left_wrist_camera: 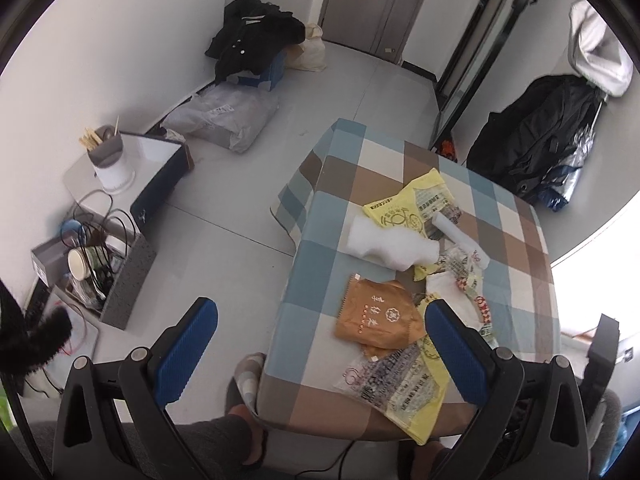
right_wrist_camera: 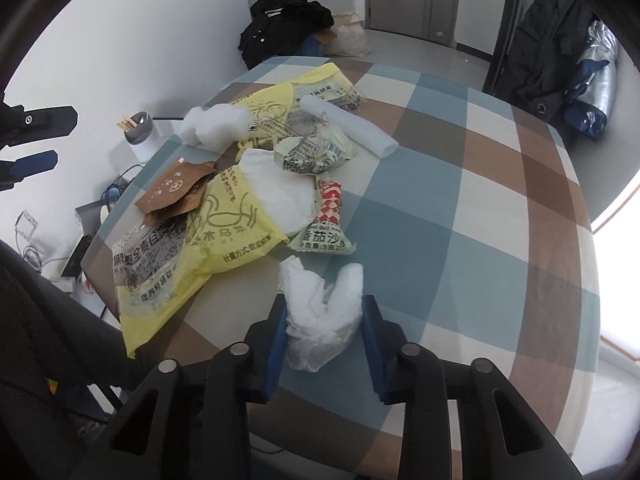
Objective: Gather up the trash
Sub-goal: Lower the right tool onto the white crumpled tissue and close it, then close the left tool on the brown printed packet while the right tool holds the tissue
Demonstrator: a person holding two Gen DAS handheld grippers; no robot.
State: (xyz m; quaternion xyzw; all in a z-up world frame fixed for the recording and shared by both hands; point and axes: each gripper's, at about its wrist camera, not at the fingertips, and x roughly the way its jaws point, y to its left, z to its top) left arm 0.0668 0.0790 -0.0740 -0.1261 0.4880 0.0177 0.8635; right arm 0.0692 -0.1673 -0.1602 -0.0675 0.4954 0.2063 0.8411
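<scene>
Left tongs (left_wrist_camera: 320, 354) spread wide, nothing btwn them, hanging over near edge of checked surface (left_wrist_camera: 516, 216). Brown packet (left_wrist_camera: 378, 312) & yellow bags (right_wrist_camera: 208, 240) lie mid-surface. Right tongs (right_wrist_camera: 325, 334) clenched on crumpled white tissue (right_wrist_camera: 324, 320), w/ tissue at surface's near side.

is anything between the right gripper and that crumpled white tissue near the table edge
Nothing visible is. The crumpled white tissue already sits between the fingers of the right gripper, with both blue pads against its sides. The nearest other trash, the ketchup sachet and the yellow bag, lies farther up the checked tablecloth, clear of the grip.
</scene>
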